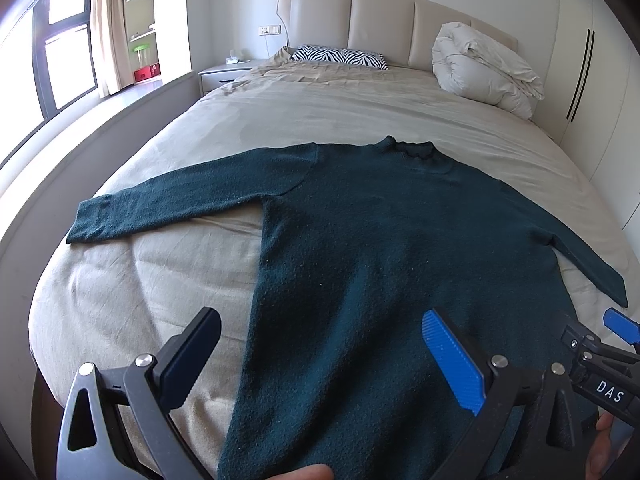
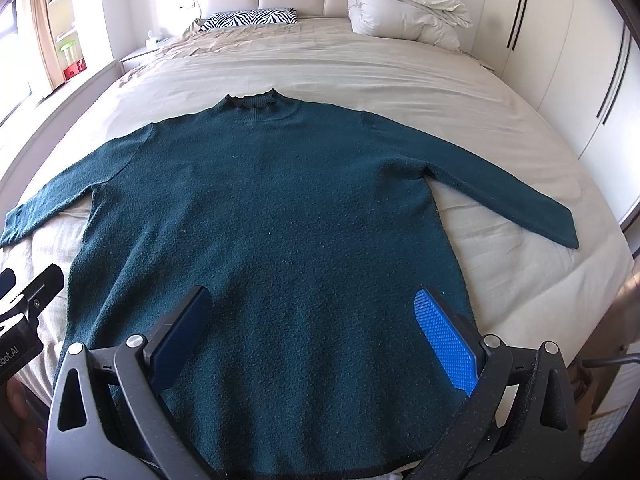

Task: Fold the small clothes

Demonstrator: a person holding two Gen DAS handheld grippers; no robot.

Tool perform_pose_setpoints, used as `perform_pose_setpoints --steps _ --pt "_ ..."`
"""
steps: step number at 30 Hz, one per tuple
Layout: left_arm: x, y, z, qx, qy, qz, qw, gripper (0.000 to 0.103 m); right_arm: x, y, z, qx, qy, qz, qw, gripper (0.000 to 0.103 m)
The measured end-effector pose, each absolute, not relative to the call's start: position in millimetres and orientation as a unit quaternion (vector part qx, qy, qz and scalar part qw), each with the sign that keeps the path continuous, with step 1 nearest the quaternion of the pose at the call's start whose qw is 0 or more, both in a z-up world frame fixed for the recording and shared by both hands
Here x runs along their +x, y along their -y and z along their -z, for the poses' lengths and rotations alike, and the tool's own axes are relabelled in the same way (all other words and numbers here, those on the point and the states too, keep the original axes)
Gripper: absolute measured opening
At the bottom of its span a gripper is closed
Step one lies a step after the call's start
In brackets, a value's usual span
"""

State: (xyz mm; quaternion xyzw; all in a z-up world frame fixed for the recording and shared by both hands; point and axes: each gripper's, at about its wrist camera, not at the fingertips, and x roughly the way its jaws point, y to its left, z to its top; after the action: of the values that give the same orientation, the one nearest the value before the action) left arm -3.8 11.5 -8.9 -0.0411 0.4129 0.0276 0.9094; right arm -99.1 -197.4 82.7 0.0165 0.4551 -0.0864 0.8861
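Your left tool [image 1: 320, 356] and right tool [image 2: 316, 340] are wide open, holding nothing. The green sweater [image 2: 272, 216] lies flat on the bed [image 2: 360, 64], neck at 12 o'clock.

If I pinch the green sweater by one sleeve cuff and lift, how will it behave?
The green sweater looks like soft fuzzy knit lying limp on the bed, so the sleeve would likely droop and trail rather than hold shape. Its nubby texture probably grips the blue finger pad well. The wide body may drag on the sheet and bunch. Both grippers are open now.
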Motion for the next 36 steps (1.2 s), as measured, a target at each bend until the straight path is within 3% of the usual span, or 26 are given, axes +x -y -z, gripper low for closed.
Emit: perform_pose_setpoints --steps 28,36 --pt "-5 -16 13 -0.044 -0.414 -0.029 0.909 0.103 -100 192 -79 0.017 -0.456 0.083 0.886 0.103" --pt "-3 -41 20 -0.089 -0.413 -0.02 0.906 0.103 -96 189 -77 0.015 -0.46 0.079 0.884 0.103"
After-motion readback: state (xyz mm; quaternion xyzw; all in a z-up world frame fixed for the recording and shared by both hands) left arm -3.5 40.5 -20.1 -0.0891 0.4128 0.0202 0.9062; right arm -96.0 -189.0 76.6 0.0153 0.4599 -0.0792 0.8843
